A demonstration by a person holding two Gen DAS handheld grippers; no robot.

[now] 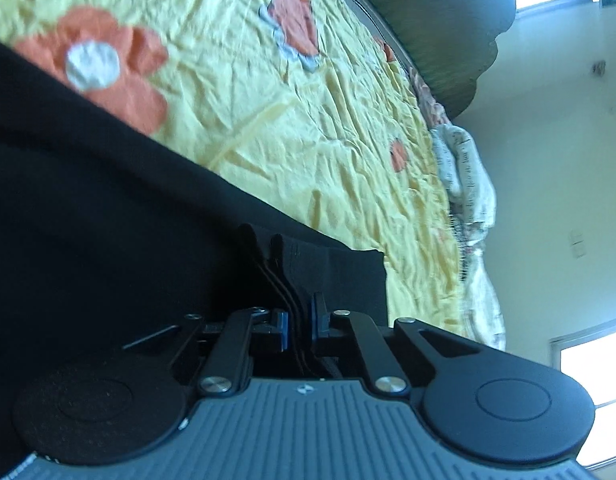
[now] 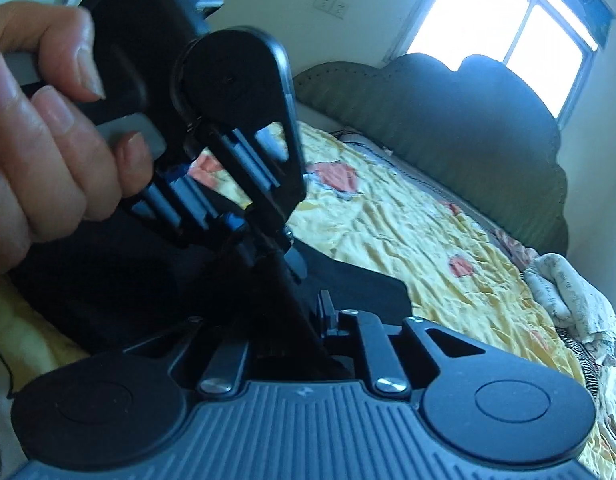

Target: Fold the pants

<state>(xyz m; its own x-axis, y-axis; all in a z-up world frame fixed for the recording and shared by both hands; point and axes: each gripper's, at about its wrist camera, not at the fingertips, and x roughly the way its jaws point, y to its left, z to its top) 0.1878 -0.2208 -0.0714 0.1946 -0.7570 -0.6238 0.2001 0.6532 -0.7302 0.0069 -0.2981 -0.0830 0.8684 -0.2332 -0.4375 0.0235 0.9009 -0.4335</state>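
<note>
In the left wrist view the left gripper sits at lower centre, its two dark fingers drawn close together with black cloth of the pants pinched between them; the pants fill the left and lower left of the frame, their edge running diagonally from the upper left down to a squared corner just right of the fingertips; beyond that edge the yellow bedspread with orange flowers spreads across the upper half, wrinkled; at the right a crumpled white patterned blanket lies along the bed's edge, and a green headboard crosses the upper right.

In the right wrist view the right gripper is at lower centre; a taut fold of the black fabric runs straight into it from above, hiding the left finger, so the jaws appear clamped on the cloth; the rest of the pants lies across the middle left of the frame on the bedspread; the left gripper rises in the upper left of this frame, gripped by the person's hand, its tips meeting the same fabric just above the right gripper's tips; the headboard stands at the upper right under a bright window, and the blanket is at the far right edge.
</note>
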